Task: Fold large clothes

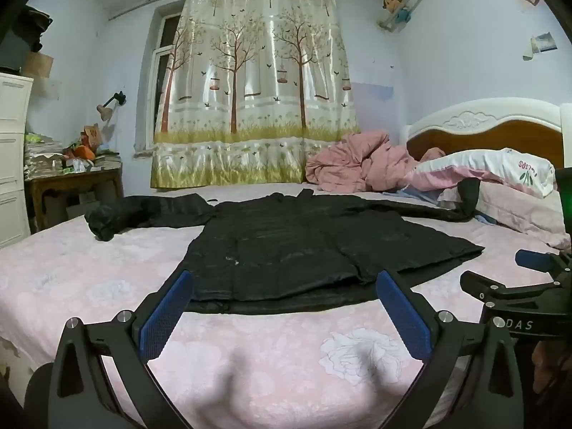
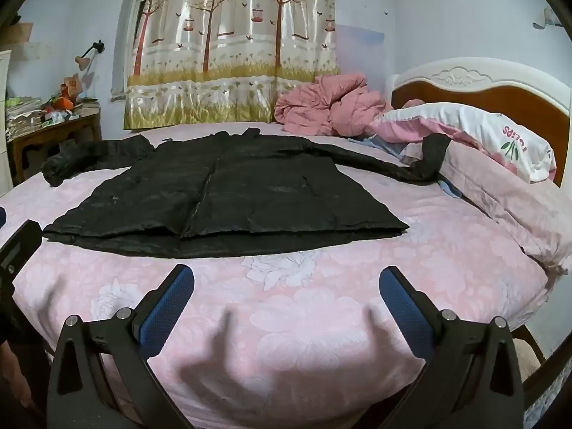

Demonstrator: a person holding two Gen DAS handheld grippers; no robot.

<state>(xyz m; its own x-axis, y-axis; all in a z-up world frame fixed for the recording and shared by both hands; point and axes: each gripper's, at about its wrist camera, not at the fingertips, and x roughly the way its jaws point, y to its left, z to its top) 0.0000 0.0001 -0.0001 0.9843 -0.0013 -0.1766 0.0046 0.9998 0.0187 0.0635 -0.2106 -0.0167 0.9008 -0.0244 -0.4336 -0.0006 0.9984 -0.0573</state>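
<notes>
Black coat [image 2: 214, 193] flat mid-bed [image 2: 321, 321], bare sheet before its hem, left gripper [image 1: 284, 312] and right gripper [image 2: 286, 307] both spread wide and empty, pillow [image 2: 493, 132] print unreadable

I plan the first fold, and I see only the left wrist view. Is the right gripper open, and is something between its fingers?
Observer: The right gripper is open; only the pink sheet shows between its fingers.
Operator: Does it reach the hem of the black jacket?
Observer: No. The black jacket lies beyond the fingertips, with bare sheet in between.
Operator: Is the whole hem flat?
Observer: Yes, it lies flat from end to end; a lower layer sticks out under the upper one.
</notes>
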